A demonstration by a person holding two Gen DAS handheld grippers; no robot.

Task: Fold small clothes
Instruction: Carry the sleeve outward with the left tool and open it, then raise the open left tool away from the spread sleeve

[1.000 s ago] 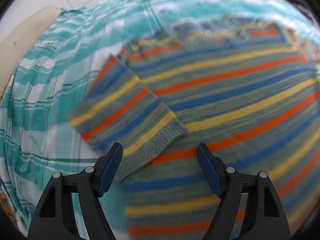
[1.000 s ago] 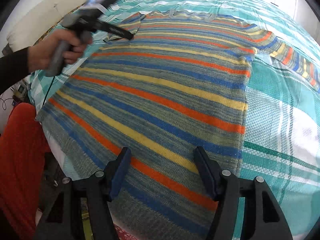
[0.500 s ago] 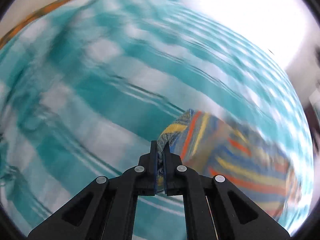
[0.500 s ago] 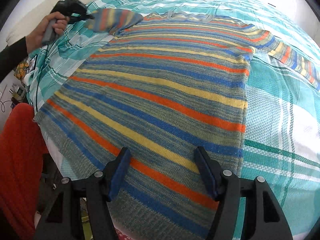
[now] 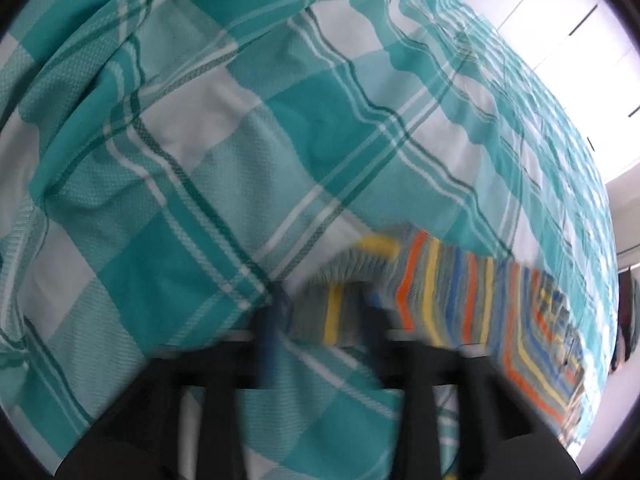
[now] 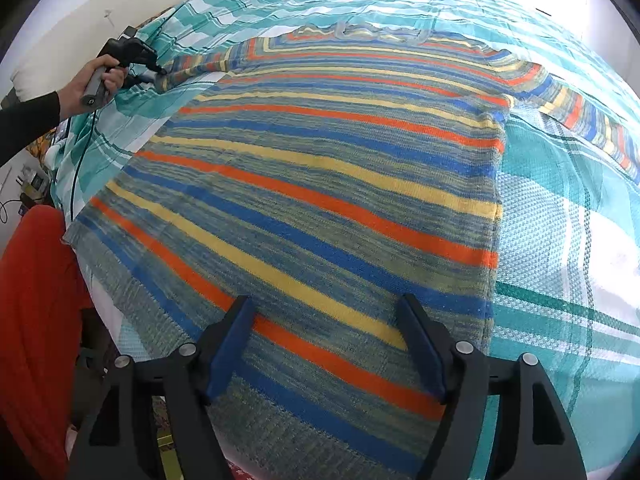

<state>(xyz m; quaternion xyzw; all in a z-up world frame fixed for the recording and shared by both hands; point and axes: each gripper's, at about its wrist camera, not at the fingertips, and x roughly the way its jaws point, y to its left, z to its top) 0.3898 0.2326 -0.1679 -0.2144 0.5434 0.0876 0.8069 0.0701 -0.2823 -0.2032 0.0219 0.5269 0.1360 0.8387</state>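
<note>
Lying flat across a bed (image 6: 560,208) covered in a teal-and-white checked bedspread (image 5: 200,160), the striped knitted sweater (image 6: 320,184) shows bands of orange, yellow, blue and grey-green, its neckline toward the far edge of the bed and its hem toward the near edge. One sleeve (image 6: 580,116) stretches out toward the right edge of the bed, while the other sleeve (image 6: 200,65) is drawn out toward the far-left corner. There the left hand-held gripper (image 6: 154,73), seen from the right wrist view in the person's left hand (image 6: 96,84), sits right at the end of that sleeve. In the left wrist view the same gripper (image 5: 320,320) is heavily blurred; its blue-padded fingers (image 5: 272,320) appear parted, with the sleeve cuff (image 5: 360,276) lying between and just beyond them, but whether they have any hold on the knit cannot be told from the blur. The right hand-held gripper (image 6: 328,340) hovers above the sweater's lower part near the hem, its two fingers spread wide apart and holding nothing. A red fabric (image 6: 36,320) hangs beside the near-left edge of the bed, and a pale wall (image 6: 80,8) rises behind the far-left corner.
</note>
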